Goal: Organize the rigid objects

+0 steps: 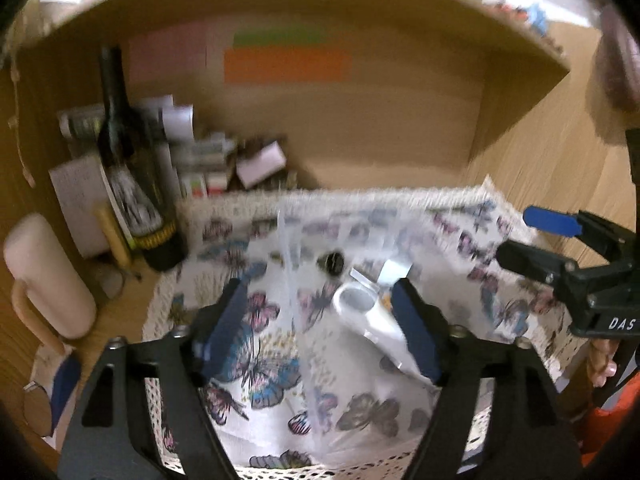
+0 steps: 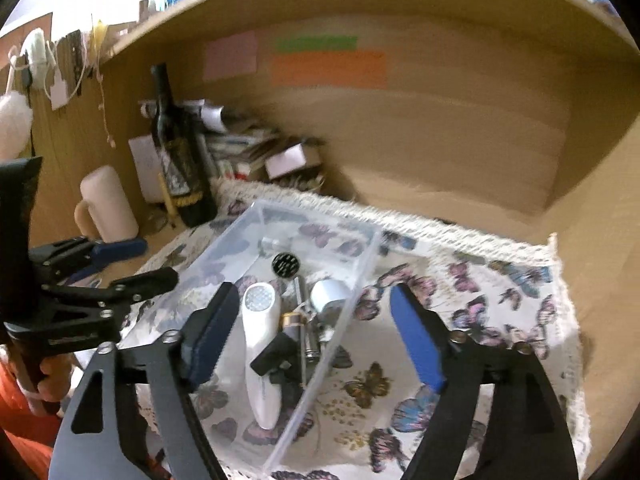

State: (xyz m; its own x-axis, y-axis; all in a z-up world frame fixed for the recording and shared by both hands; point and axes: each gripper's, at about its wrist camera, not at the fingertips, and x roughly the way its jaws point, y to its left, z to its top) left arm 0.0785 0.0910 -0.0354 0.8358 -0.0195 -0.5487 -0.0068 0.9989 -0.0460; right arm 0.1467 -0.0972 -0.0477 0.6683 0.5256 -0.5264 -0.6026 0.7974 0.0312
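A clear plastic box (image 2: 316,216) stands on a butterfly-print cloth (image 2: 480,300). In it lie a white handheld device (image 2: 260,320), a round black disc (image 2: 285,263), a silver cylinder (image 2: 330,294), a battery (image 2: 294,320) and a small black block (image 2: 276,354). My right gripper (image 2: 314,336) hangs open above the box's near right wall, nothing pressed between its pads. My left gripper (image 1: 320,320) is open over the box's blurred left wall (image 1: 288,264), with the white device (image 1: 360,312) and the disc (image 1: 333,262) just beyond. Each gripper shows in the other's view, the right gripper (image 1: 536,240) and the left gripper (image 2: 136,264).
A dark wine bottle (image 2: 180,160) and a cream mug (image 2: 108,204) stand at the back left of the wooden desk, beside a pile of small boxes and papers (image 2: 256,152). A shelf runs overhead. Coloured sticky notes (image 2: 328,70) are on the back panel.
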